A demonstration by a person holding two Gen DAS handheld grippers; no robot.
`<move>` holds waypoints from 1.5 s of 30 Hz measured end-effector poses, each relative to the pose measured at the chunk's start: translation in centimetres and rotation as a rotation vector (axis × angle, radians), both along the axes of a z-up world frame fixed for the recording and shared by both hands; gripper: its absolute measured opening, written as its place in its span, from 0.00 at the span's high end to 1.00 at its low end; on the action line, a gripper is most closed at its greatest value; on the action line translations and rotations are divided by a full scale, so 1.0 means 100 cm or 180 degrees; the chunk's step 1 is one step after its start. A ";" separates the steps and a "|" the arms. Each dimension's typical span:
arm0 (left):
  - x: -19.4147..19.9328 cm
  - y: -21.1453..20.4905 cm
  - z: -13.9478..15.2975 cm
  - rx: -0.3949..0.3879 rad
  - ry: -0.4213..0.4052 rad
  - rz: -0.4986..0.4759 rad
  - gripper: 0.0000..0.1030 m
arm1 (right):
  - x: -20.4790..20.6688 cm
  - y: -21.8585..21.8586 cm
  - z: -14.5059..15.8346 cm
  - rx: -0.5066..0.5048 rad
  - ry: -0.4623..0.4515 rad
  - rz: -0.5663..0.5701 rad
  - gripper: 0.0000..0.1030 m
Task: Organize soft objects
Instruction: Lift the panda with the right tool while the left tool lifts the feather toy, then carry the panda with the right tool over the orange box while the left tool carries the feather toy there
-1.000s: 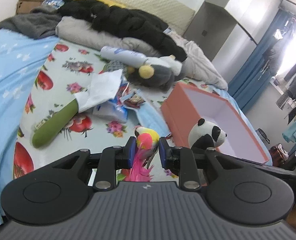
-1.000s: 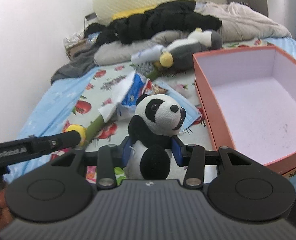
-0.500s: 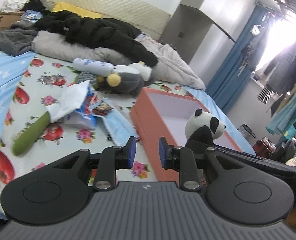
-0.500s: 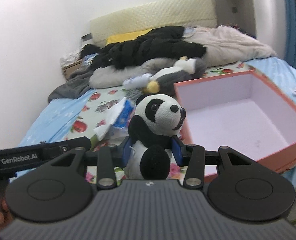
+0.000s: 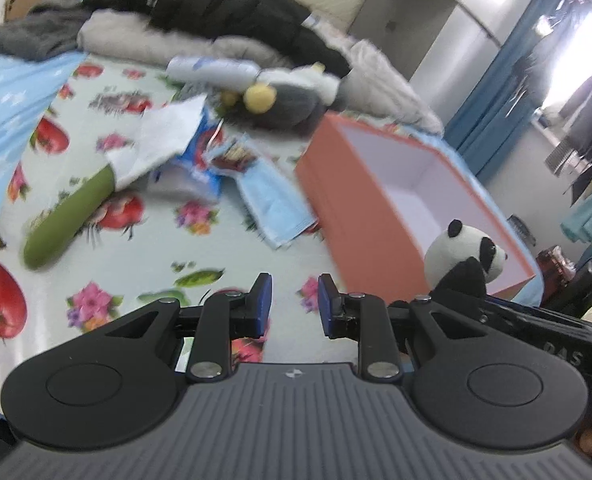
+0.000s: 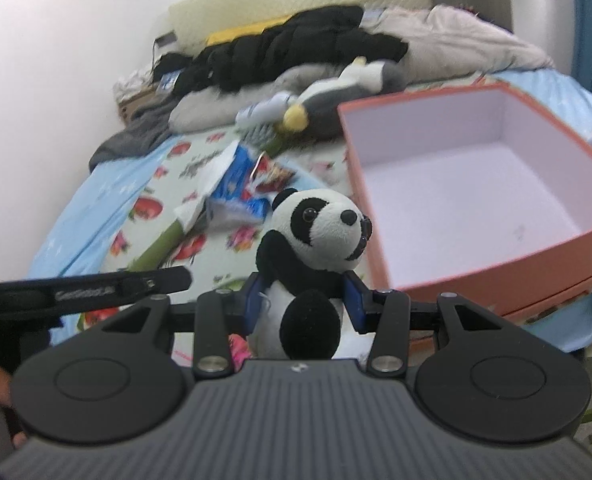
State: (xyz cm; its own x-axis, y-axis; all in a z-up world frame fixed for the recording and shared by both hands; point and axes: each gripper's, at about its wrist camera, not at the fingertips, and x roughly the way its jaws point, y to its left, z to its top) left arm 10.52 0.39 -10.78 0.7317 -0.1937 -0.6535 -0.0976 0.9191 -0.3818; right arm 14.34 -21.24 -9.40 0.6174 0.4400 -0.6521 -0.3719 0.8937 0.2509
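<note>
Orange box (image 6: 452, 276) on the bed sits empty; nothing is sorted yet. The right tool (image 6: 304, 300) is clamped on the panda plush (image 6: 316, 248), near its left wall. The left tool (image 5: 292, 304) is apart, empty; the grey plush (image 5: 292, 100) lies farther back.
</note>
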 end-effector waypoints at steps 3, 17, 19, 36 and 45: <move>0.006 0.009 -0.018 -0.0008 0.0168 -0.0003 0.66 | -0.002 0.010 -0.014 -0.0071 0.0118 0.0095 0.55; 0.030 0.002 -0.097 0.0036 0.0679 -0.0260 0.59 | -0.004 0.014 -0.057 -0.0338 0.0523 0.0151 0.55; 0.035 -0.001 -0.101 0.0054 0.0681 -0.0306 0.59 | -0.003 0.012 -0.058 -0.0349 0.0533 0.0136 0.55; 0.035 -0.011 -0.092 0.0382 0.0553 -0.0235 0.68 | -0.003 0.008 -0.045 -0.0265 0.0414 0.0109 0.55; 0.011 -0.017 -0.004 0.0356 0.0044 -0.0158 0.68 | -0.004 0.002 0.000 -0.0127 0.0030 0.0111 0.55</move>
State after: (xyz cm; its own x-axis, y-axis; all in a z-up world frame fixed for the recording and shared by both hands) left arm 11.61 -1.35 -11.13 0.7139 -0.1547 -0.6829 -0.0555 0.9597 -0.2754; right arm 13.95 -21.02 -9.41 0.5960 0.4346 -0.6752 -0.4008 0.8897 0.2189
